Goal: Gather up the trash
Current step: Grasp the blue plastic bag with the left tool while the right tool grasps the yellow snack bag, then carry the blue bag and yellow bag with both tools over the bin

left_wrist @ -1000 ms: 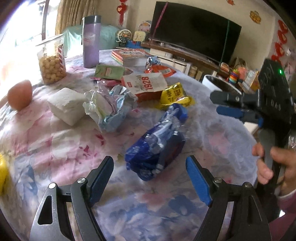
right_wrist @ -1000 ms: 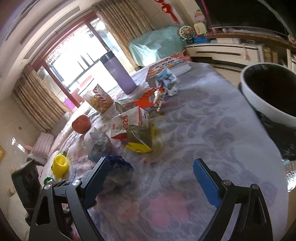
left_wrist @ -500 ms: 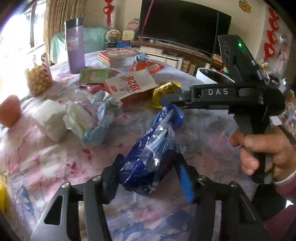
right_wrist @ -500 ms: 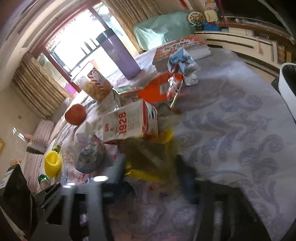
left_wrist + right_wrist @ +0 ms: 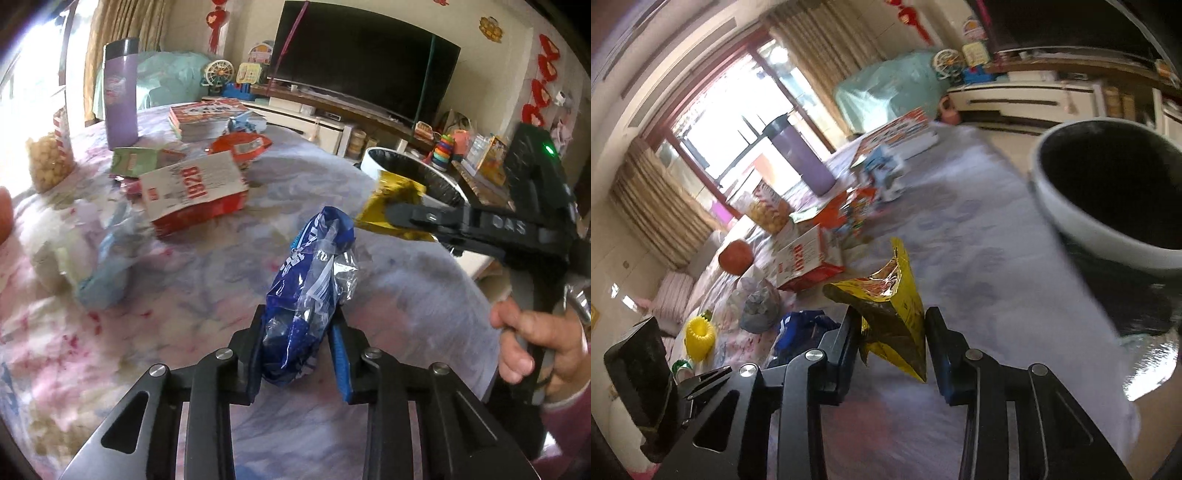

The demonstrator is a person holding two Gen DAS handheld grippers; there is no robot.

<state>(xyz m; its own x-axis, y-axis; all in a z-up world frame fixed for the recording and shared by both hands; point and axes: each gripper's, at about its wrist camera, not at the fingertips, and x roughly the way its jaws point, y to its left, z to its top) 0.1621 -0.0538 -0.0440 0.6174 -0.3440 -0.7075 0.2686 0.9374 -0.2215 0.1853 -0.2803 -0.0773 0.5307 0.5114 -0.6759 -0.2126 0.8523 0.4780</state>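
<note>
I had the right tool [image 5: 892,341] pinching the yellow foil wrapper [image 5: 892,314], the white bin [image 5: 1108,206] just ahead to its right and nearer it than my left tool [image 5: 295,354], which pinched the blue packet [image 5: 310,295] lengthwise above the surface [image 5: 207,280].

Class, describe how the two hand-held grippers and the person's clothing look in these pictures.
Each hand-held gripper, left and right, has black angular arms with silver rivets and blue finger pads. The right one's black body carries "DAS" lettering and a green light. A pinkish-purple sleeve shows.
</note>
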